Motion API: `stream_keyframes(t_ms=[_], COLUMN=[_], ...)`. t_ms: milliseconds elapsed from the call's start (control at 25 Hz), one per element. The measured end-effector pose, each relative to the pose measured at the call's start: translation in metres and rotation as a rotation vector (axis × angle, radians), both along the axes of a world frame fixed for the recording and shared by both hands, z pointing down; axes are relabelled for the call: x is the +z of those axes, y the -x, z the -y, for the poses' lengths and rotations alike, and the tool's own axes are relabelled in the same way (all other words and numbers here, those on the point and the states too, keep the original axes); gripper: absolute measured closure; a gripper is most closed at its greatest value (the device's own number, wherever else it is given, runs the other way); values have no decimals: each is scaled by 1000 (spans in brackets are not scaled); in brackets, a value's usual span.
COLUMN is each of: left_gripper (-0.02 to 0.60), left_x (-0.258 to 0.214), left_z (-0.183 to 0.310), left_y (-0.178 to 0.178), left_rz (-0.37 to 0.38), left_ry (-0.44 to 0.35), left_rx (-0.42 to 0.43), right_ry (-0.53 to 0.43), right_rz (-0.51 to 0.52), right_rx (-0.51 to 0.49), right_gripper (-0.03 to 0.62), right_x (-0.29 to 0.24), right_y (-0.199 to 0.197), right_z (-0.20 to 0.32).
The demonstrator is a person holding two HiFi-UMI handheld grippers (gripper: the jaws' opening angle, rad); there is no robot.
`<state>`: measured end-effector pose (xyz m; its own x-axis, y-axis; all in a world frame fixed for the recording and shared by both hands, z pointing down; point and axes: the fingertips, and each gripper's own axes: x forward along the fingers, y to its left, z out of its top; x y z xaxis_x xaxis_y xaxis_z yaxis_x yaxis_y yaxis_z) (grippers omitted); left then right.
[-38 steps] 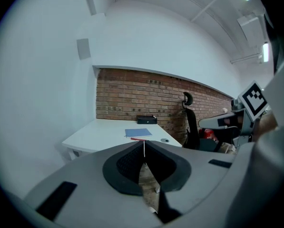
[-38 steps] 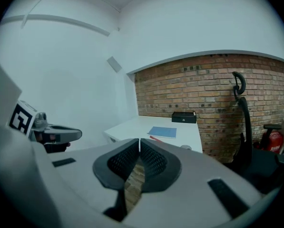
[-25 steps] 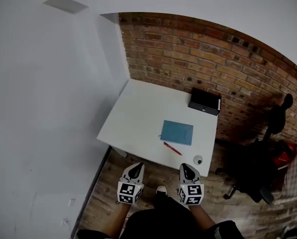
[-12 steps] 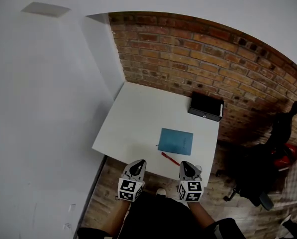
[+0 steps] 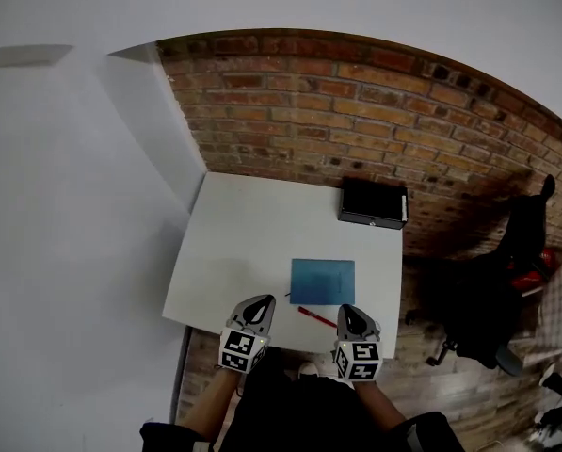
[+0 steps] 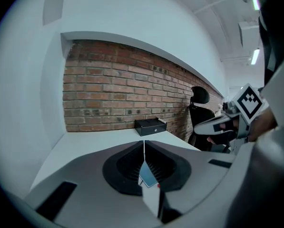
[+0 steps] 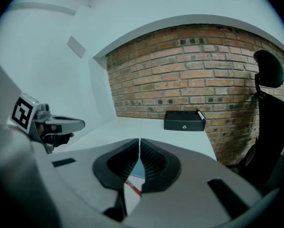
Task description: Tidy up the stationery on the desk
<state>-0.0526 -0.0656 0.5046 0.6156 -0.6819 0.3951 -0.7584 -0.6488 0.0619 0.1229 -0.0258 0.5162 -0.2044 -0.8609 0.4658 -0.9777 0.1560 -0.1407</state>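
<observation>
A blue notebook (image 5: 323, 282) lies flat on the white desk (image 5: 243, 243), near its front edge. A red pen (image 5: 316, 316) lies just in front of the notebook. A black box (image 5: 373, 203) stands at the desk's far right corner against the brick wall, also seen as the black box (image 6: 150, 126) and the black box (image 7: 183, 121). My left gripper (image 5: 260, 303) is shut and empty over the desk's front edge. My right gripper (image 5: 349, 314) is shut and empty too, just right of the pen. Between the right jaws, the pen (image 7: 133, 187) and notebook (image 7: 138, 170) show below.
A brick wall (image 5: 356, 111) backs the desk and a white wall (image 5: 73, 205) stands on its left. A black office chair (image 5: 478, 318) stands right of the desk on the wooden floor. A white marker lies on the box's right end.
Both grippers have moved forward to the desk's front edge, still shut. The view has come closer, and the small round thing at the desk's front right corner is now hidden.
</observation>
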Motion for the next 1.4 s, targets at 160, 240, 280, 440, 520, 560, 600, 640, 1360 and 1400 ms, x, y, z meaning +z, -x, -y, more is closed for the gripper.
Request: stream_keyframes(t_ms=[160, 240, 280, 440, 520, 560, 600, 640, 1360, 1400], left_gripper=[565, 565, 565, 565, 565, 563, 561, 555, 414, 413], left_x=[4, 6, 8, 7, 10, 13, 15, 16, 76, 81], left_z=[40, 58, 65, 92, 103, 107, 111, 114, 134, 133], left_y=[-12, -19, -21, -35, -41, -43, -45, -46, -99, -104], left_rz=[14, 18, 20, 15, 19, 25, 31, 35, 72, 78], left_ry=[-3, 7, 17, 28, 29, 31, 33, 36, 164, 172], left_rx=[140, 206, 234, 343, 404, 431, 458, 484, 806, 826], right_ry=[14, 18, 22, 37, 45, 49, 54, 60, 151, 155], right_rz=[18, 17, 15, 29, 42, 49, 56, 61, 278, 293], right_rx=[94, 136, 159, 257, 310, 337, 364, 392, 872, 897], right_gripper=[571, 571, 571, 569, 569, 569, 569, 569, 471, 470], right_x=[-2, -1, 0, 6, 10, 13, 15, 18, 86, 91], right_y=[0, 0, 0, -1, -2, -2, -1, -1, -13, -14], right_z=[25, 34, 38, 47, 50, 50, 50, 49, 30, 28])
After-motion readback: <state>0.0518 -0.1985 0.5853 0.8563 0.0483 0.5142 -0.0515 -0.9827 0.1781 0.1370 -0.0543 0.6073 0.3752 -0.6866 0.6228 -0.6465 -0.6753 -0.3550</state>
